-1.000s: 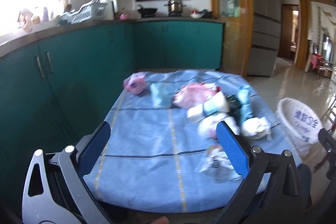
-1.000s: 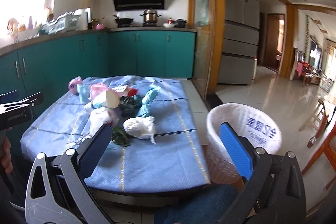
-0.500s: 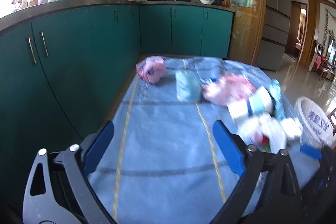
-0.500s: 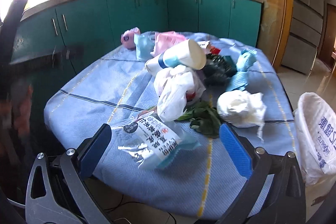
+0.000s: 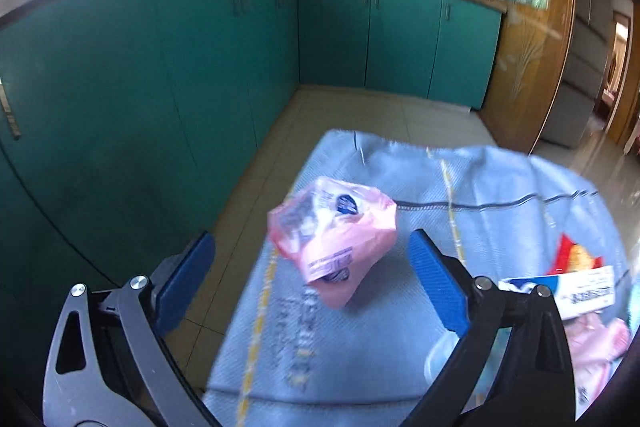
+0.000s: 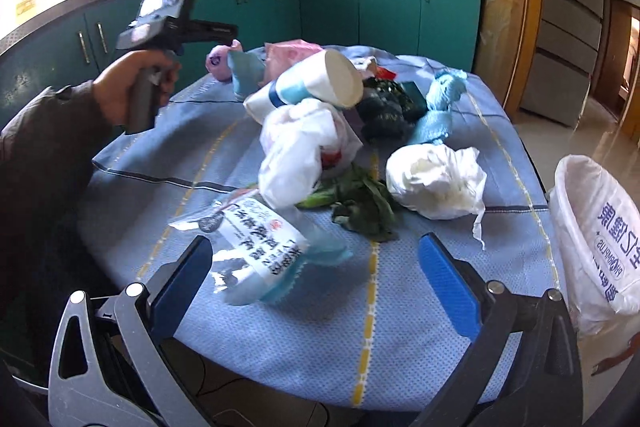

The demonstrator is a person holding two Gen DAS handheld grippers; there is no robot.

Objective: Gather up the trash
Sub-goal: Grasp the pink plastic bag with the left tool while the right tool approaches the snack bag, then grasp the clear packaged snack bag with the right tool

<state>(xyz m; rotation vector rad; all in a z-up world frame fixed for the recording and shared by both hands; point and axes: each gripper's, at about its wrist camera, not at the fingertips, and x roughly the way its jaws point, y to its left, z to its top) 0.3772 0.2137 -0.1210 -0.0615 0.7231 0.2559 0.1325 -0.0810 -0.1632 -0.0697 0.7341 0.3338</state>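
Our left gripper (image 5: 312,277): jaws apart, empty, framing the pink packet (image 5: 334,235) dead ahead at the counter's (image 5: 500,187) far-left edge, long axis slanting across them. Right gripper (image 6: 316,277): jaws apart, empty, farther off; bin (image 6: 600,239) at right.

A woven blue tablecloth (image 6: 400,291) is looking matt and ribbed. The pink packet (image 5: 334,235) and clear printed wrapper (image 6: 256,251) are showing glossy plastic film; the white bin liner (image 6: 600,227) is looking thin, crinkled plastic.
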